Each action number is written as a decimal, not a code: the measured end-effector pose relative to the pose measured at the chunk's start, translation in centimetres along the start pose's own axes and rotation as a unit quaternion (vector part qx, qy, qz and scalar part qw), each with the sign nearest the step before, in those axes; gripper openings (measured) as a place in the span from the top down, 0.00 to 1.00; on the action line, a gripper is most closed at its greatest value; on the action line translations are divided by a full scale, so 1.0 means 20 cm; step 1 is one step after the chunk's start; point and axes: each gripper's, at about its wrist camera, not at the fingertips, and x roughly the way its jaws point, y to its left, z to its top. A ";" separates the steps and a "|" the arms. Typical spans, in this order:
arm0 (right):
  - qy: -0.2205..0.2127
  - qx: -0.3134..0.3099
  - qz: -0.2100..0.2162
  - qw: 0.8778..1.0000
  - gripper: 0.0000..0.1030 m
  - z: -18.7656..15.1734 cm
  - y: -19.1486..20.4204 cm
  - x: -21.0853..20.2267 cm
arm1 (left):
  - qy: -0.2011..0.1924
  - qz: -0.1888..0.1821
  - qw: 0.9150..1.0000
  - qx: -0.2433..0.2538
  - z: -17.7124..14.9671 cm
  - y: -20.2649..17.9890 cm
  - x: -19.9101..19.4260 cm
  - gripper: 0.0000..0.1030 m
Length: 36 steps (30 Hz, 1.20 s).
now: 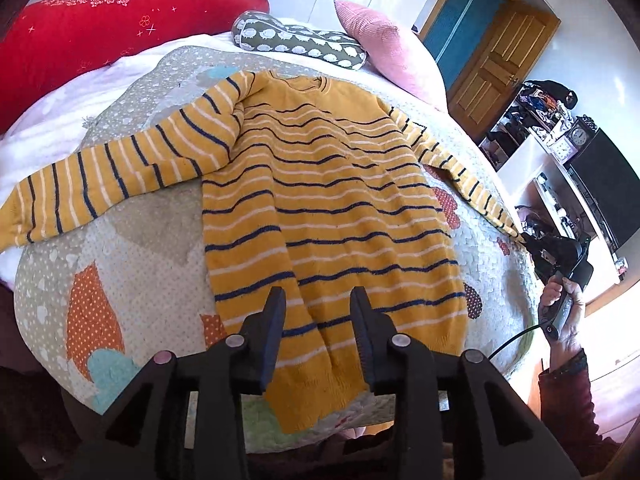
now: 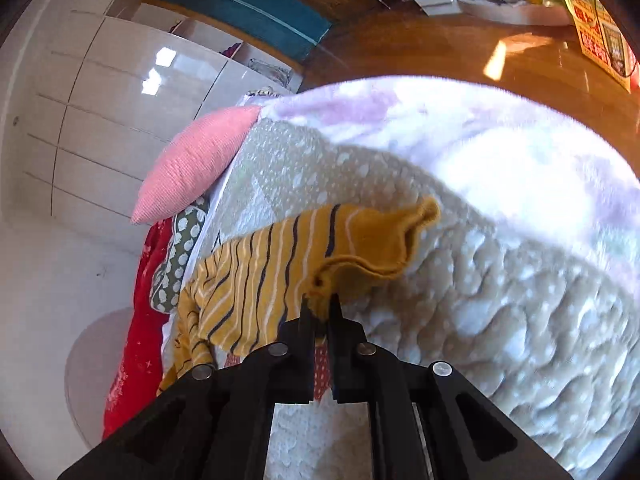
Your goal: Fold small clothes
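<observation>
Sweater [image 1: 320, 208] flat on bed [image 1: 132, 264], unfolded; right gripper [image 2: 320, 300] jaws clenched on sleeve cuff [image 2: 384, 236], left gripper [image 1: 318, 308] jaws released over hem.

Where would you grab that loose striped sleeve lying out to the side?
Take the sleeve at its cuff, coming from the outer end. It lies flat and stretched out away from the sweater body, so the cuff edge is free to pinch.

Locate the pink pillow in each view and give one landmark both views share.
Left wrist view: pink pillow at upper centre-right, behind the sweater's collar.
Right wrist view: pink pillow at middle left, against the white cabinets.
Shared landmark: the yellow striped sweater.
</observation>
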 end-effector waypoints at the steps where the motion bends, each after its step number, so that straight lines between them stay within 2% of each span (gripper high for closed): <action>1: -0.019 -0.018 -0.018 0.999 0.95 0.05 0.02 -0.04 | 0.001 -0.003 1.000 -0.001 0.01 -0.01 0.01 0.67; 4: -0.080 -0.058 -0.070 0.993 0.95 0.24 0.05 -0.19 | 0.005 -0.013 1.000 0.002 0.06 -0.03 0.04 0.67; 8: -0.116 -0.081 -0.108 0.984 0.95 0.47 0.11 -0.28 | 0.007 -0.019 1.000 0.008 0.11 -0.06 0.12 0.66; 10: -0.126 -0.104 -0.118 0.980 0.95 0.52 0.20 -0.30 | 0.010 -0.026 1.000 0.000 0.15 -0.05 0.17 0.62; 13: -0.124 -0.148 -0.103 0.976 0.95 0.48 0.38 -0.27 | 0.024 -0.040 0.998 -0.035 0.21 0.01 0.25 0.61; 17: -0.079 -0.216 -0.049 0.972 0.95 0.27 0.75 -0.10 | 0.031 -0.045 0.996 -0.070 0.26 0.13 0.33 0.61; 20: -0.019 -0.281 -0.003 0.959 0.95 0.00 1.03 0.10 | 0.024 -0.044 0.995 -0.082 0.30 0.20 0.35 0.60; 22: 0.037 -0.317 0.029 0.947 0.95 -0.22 1.19 0.26 | 0.020 -0.045 0.995 -0.091 0.33 0.25 0.36 0.58; 24: 0.098 -0.348 0.055 0.931 0.95 -0.47 1.30 0.41 | 0.021 -0.047 0.993 -0.103 0.34 0.30 0.38 0.58; 27: 0.188 -0.400 0.081 0.893 0.94 -0.86 1.37 0.62 | 0.031 -0.054 0.992 -0.113 0.37 0.34 0.42 0.57; 29: 0.241 -0.426 0.087 0.868 0.91 -1.05 1.37 0.72 | 0.033 -0.055 0.992 -0.109 0.39 0.33 0.44 0.55; 30: 0.255 -0.430 0.090 0.861 0.89 -1.10 1.35 0.74 | 0.032 -0.055 0.992 -0.105 0.40 0.32 0.44 0.52; 31: 0.259 -0.428 0.095 0.861 0.82 -1.11 1.34 0.74 | 0.032 -0.055 0.993 -0.102 0.41 0.31 0.45 0.48; 32: 0.257 -0.420 0.102 0.864 0.69 -1.10 1.32 0.74 | 0.032 -0.058 0.993 -0.100 0.43 0.29 0.47 0.47; 33: 0.251 -0.410 0.107 0.871 0.62 -1.07 1.30 0.72 | 0.034 -0.063 0.993 -0.098 0.44 0.28 0.49 0.46; 34: 0.241 -0.399 0.110 0.878 0.52 -1.03 1.28 0.70 | 0.038 -0.069 0.992 -0.094 0.46 0.25 0.52 0.46; 35: 0.230 -0.389 0.111 0.885 0.47 -0.98 1.26 0.66 | 0.040 -0.072 0.993 -0.090 0.48 0.23 0.54 0.46; 36: 0.218 -0.378 0.111 0.893 0.46 -0.93 1.23 0.62 | 0.043 -0.074 0.993 -0.083 0.50 0.18 0.58 0.46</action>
